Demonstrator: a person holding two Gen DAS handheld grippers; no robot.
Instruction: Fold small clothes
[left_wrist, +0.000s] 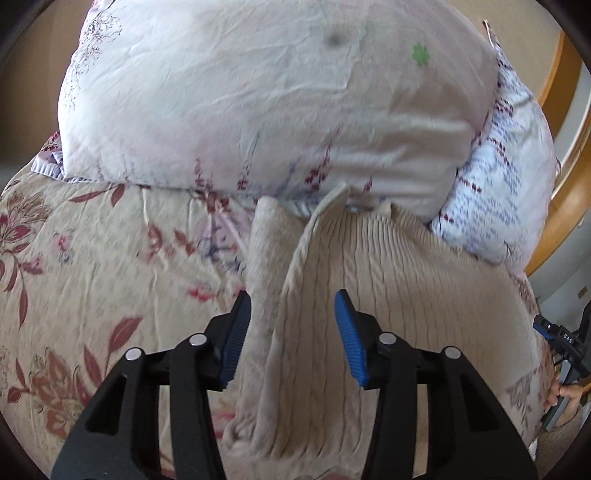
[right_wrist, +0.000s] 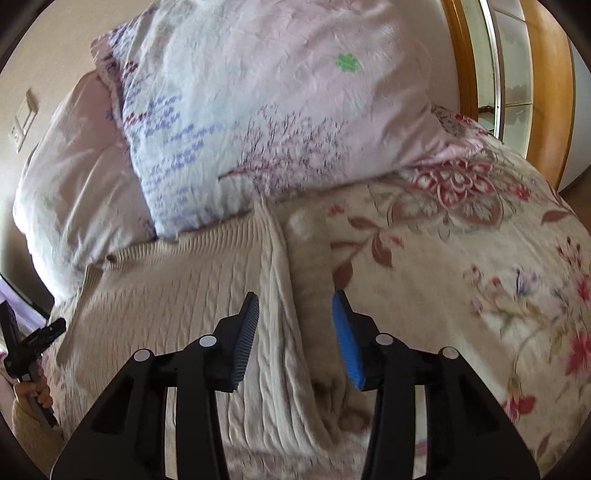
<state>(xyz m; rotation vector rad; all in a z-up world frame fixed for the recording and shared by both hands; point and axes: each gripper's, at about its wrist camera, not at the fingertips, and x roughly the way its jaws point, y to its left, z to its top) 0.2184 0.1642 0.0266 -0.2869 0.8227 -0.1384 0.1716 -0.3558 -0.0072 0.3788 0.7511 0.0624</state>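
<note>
A beige cable-knit sweater (left_wrist: 388, 266) lies flat on the floral bedspread, its neck towards the pillows. It also shows in the right wrist view (right_wrist: 177, 288). My left gripper (left_wrist: 291, 332) is open and hovers over the sweater's folded-in left edge. My right gripper (right_wrist: 295, 332) is open and hovers over the folded-in right edge and sleeve (right_wrist: 314, 280). Neither holds any cloth. The right gripper shows at the right edge of the left wrist view (left_wrist: 561, 339); the left gripper shows at the left edge of the right wrist view (right_wrist: 33, 343).
Two pale floral pillows (left_wrist: 258, 103) (right_wrist: 280, 122) lie just beyond the sweater's neck. The floral bedspread (left_wrist: 92, 258) (right_wrist: 461, 277) extends to both sides. A wooden frame (right_wrist: 546, 92) stands at the far right.
</note>
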